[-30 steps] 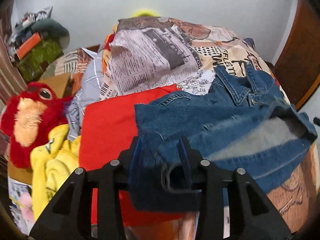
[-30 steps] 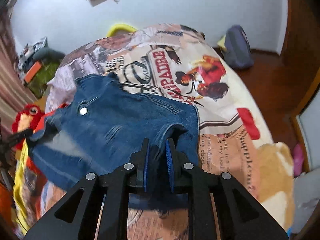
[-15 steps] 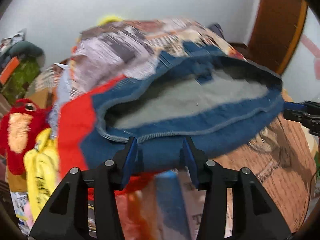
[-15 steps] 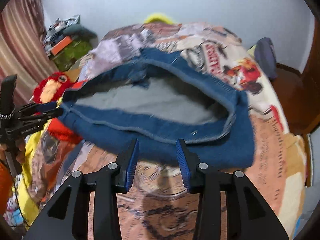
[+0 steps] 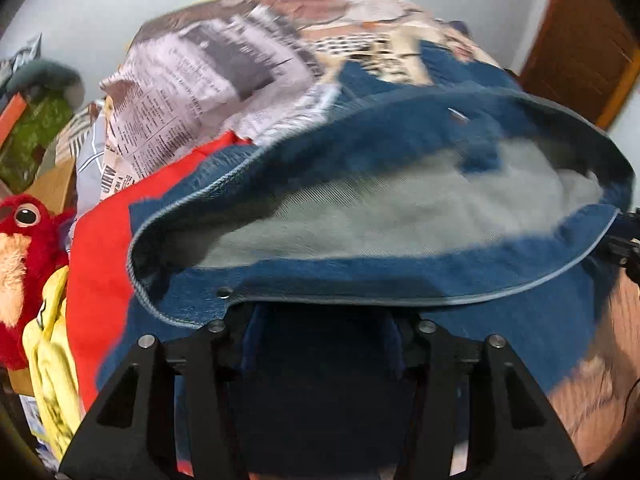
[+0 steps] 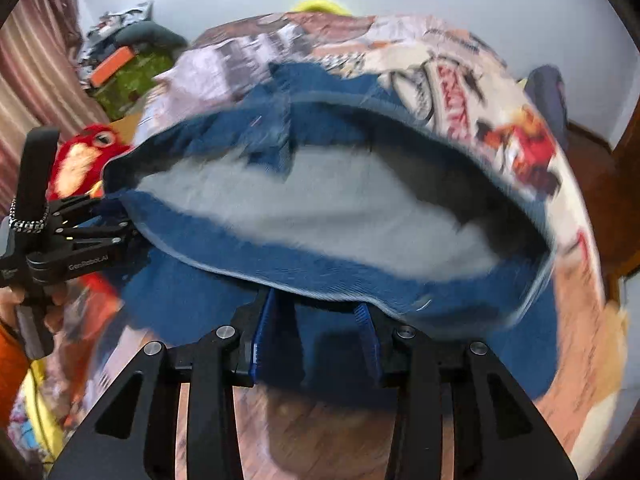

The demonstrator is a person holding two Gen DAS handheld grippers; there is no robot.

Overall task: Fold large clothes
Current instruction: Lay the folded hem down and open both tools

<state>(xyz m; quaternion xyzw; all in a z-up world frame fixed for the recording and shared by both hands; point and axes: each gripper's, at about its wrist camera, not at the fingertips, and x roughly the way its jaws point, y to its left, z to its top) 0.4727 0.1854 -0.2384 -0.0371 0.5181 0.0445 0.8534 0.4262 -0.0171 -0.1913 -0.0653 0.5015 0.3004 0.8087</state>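
Note:
A blue denim jacket lies on the printed bed cover, its hem lifted toward me so the grey inside shows. In the left wrist view the hem drapes over the tips of my left gripper. Its jaws stand wide apart and dark denim lies in the gap without being pressed. My right gripper is the same, blue pads apart and the hem across its tips. Each gripper also shows at a hem corner in the other view: left gripper, right gripper.
A red garment, a yellow garment and a red plush toy lie left of the jacket. A cluttered pile stands at the back left, a backpack on the floor at right, a wooden door beyond.
Both grippers let go of the denim they pinched and their jaws spread. The jacket's hem came toward me and opened, baring the grey lining. Both hands sank.

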